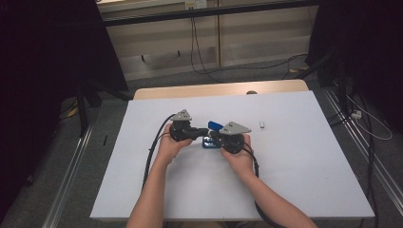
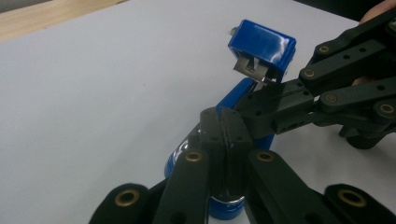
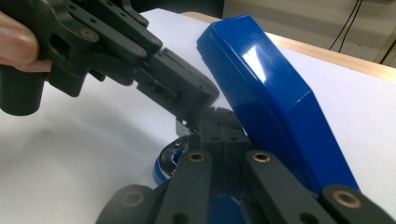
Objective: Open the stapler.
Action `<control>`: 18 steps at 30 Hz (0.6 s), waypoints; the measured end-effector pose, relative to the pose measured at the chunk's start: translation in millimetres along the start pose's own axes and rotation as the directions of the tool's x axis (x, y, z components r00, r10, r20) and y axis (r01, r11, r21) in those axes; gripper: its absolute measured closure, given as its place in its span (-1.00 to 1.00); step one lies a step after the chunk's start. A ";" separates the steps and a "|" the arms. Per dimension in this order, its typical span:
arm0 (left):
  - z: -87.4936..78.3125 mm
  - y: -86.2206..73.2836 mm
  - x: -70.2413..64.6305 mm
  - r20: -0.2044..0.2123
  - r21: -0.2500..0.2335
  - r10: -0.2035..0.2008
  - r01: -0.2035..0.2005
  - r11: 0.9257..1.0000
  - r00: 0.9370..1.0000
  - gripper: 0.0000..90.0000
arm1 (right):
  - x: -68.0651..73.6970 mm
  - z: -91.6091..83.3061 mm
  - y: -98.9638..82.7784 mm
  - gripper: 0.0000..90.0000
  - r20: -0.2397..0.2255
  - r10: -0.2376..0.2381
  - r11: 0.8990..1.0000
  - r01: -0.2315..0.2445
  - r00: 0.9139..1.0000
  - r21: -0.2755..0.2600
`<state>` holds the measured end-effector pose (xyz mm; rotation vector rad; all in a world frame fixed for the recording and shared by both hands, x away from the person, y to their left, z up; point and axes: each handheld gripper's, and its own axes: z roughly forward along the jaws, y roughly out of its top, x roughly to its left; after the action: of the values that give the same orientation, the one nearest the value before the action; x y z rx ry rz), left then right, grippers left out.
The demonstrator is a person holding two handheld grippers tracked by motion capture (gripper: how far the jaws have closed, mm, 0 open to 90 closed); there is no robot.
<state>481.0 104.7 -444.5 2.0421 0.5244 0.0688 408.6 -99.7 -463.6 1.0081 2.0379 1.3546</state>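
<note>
White counter [image 1: 294, 166] spreads in the high view, bearing a small white piece [image 1: 262, 125] apart at right. A blue stapler [image 3: 261, 93] lies mid-counter, its top swung up, base partly hidden. Left tongs [image 2: 224, 135] and right tongs [image 3: 215, 126] are clenched at its hinge; what they pinch is hidden.
</note>
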 end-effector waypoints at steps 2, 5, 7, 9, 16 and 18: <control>1.8 -0.8 -0.6 0.004 0.011 0.012 -0.012 1.000 1.000 1.00 | 0.1 -0.3 0.1 1.00 0.001 -0.003 1.000 0.003 1.000 0.002; 2.6 -1.9 -1.0 0.006 0.006 0.005 -0.005 1.000 1.000 1.00 | 1.0 -0.3 0.4 1.00 0.009 -0.017 1.000 0.017 1.000 0.005; 3.1 -1.6 -2.4 -0.003 0.009 0.011 -0.011 1.000 1.000 1.00 | 1.4 -0.4 0.2 1.00 0.015 -0.019 1.000 0.019 1.000 0.001; 5.8 -2.8 -3.4 -0.016 0.021 0.020 -0.020 1.000 1.000 1.00 | 1.4 -0.6 -0.1 1.00 0.017 0.000 1.000 0.001 1.000 -0.011; 11.0 -6.7 -3.9 -0.027 0.035 0.028 -0.027 0.999 0.999 1.00 | 3.0 -3.7 7.5 1.00 0.085 -0.024 1.000 0.026 0.996 -0.018; 10.8 -7.4 -3.7 -0.028 0.029 0.023 -0.022 0.999 0.999 1.00 | 1.1 -6.7 9.5 1.00 0.108 -0.024 0.999 0.027 0.994 -0.033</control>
<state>478.0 97.5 -455.6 2.0781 0.5228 0.1039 405.9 -100.4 -452.3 1.0143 1.9351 1.2895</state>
